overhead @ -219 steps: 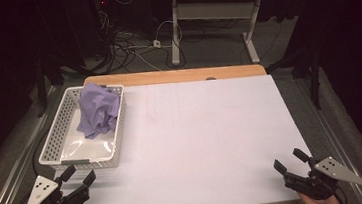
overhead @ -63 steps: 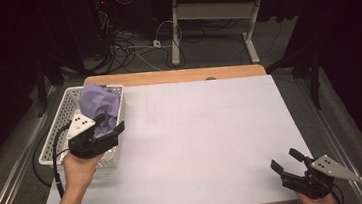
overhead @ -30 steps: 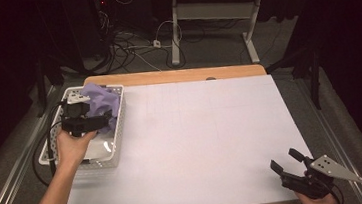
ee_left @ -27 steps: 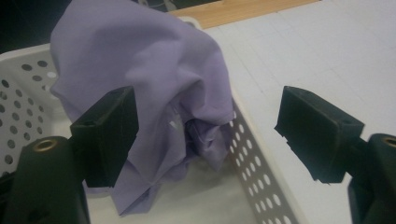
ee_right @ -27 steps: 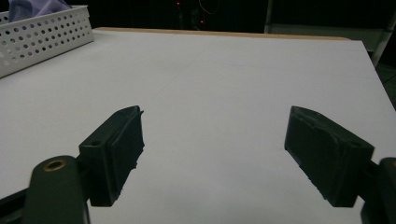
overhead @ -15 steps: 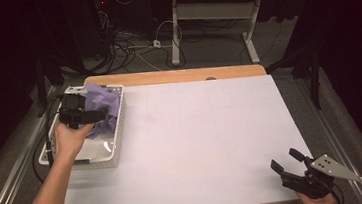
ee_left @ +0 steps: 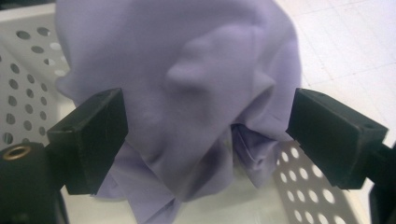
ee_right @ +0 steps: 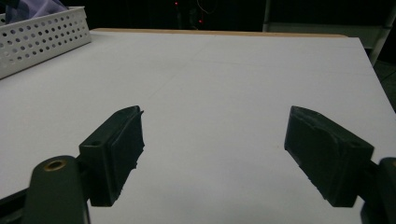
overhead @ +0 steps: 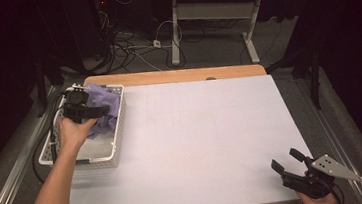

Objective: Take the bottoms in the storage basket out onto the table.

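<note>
Left gripper (ee_left: 205,135) jaws, just opening, straddle the crumpled soft lilac cloth (ee_left: 187,93), hiding the perforated white plastic basket (ee_left: 28,60) floor; right gripper (ee_right: 212,154) gapes.

Lavender cloth (ee_left: 187,93): soft woven fabric, matt, folded into smooth rounded creases. White basket (overhead: 116,133): moulded plastic with round perforations, slightly glossy. Left tool (ee_left: 205,140) and right tool (ee_right: 210,154): black matt plastic pads (ee_right: 327,154) with faintly rough, chipped edges; a brass-coloured metal insert (ee_right: 55,165) is set in the body. Worktop (overhead: 212,129): white, smooth, matt sheet, with a bare wooden strip (overhead: 176,76) along the far edge.
</note>
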Tool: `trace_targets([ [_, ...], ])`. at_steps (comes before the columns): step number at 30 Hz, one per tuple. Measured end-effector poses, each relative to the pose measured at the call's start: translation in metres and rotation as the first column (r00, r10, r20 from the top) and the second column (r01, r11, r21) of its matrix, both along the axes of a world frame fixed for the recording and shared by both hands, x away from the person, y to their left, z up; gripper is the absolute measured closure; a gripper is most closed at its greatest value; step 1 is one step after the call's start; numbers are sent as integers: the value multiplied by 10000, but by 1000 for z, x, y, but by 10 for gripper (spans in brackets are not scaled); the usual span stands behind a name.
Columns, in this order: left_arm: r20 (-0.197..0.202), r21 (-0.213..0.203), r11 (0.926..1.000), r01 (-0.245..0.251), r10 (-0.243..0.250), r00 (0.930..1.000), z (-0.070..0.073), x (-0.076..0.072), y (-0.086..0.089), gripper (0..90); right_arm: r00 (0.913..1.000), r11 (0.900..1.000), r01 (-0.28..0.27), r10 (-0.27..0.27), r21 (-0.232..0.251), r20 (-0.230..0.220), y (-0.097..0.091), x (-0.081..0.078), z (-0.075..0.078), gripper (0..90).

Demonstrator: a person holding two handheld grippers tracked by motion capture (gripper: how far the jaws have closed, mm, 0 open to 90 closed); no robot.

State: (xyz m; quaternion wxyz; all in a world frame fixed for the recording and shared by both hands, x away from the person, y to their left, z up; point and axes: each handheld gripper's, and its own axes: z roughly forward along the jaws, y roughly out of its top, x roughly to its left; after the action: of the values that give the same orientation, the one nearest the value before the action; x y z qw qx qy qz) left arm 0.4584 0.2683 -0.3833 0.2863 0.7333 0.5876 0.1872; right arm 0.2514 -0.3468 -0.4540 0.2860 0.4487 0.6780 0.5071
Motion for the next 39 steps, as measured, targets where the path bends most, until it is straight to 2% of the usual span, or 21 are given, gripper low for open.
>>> trace_targets([
  [8,-508,189,9997,-173,182,9985,-5,16,-5,116,10000,10000,15,-15,-79,-10,0,0,0,206],
  [9,-534,156,9997,-185,193,9984,-5,17,-5,117,10000,10000,32,-33,-78,-18,0,0,0,206],
  [13,-871,-403,9991,-122,86,9962,-9,22,-2,129,10000,10000,24,-24,-82,-12,0,0,0,206],
  [18,-1081,-530,9984,-172,114,9941,-14,27,0,170,10000,10000,-46,46,-70,24,0,0,0,206],
  [22,-1183,-585,9980,-245,175,9928,-16,29,0,264,10000,9999,-76,76,-112,13,1,0,0,206],
  [27,-1567,-1073,9942,-60,-110,9876,-19,31,0,447,9999,9998,-117,117,-131,12,0,0,0,206],
  [28,-1606,-1184,9930,-9,-183,9868,-19,31,0,493,9999,9998,-144,144,-131,24,1,0,0,206],
  [29,-1702,-1365,9906,87,-321,9849,-19,32,1,577,9997,9996,-226,227,-189,66,1,-1,0,206],
  [30,-1702,-1365,9906,87,-321,9849,-19,32,1,626,9997,9996,-226,227,-189,66,1,-1,0,206],
  [31,-1752,-1512,9884,119,-387,9838,-19,32,1,626,9996,9995,-251,253,-209,81,2,-1,0,206],
  [33,-1927,-1751,9844,184,-526,9799,-19,33,3,751,9996,9993,-281,283,-243,91,2,-1,0,206],
  [39,-1946,-1556,9875,248,-553,9793,-14,28,3,811,9993,9990,-350,352,-271,87,2,0,0,206],
])
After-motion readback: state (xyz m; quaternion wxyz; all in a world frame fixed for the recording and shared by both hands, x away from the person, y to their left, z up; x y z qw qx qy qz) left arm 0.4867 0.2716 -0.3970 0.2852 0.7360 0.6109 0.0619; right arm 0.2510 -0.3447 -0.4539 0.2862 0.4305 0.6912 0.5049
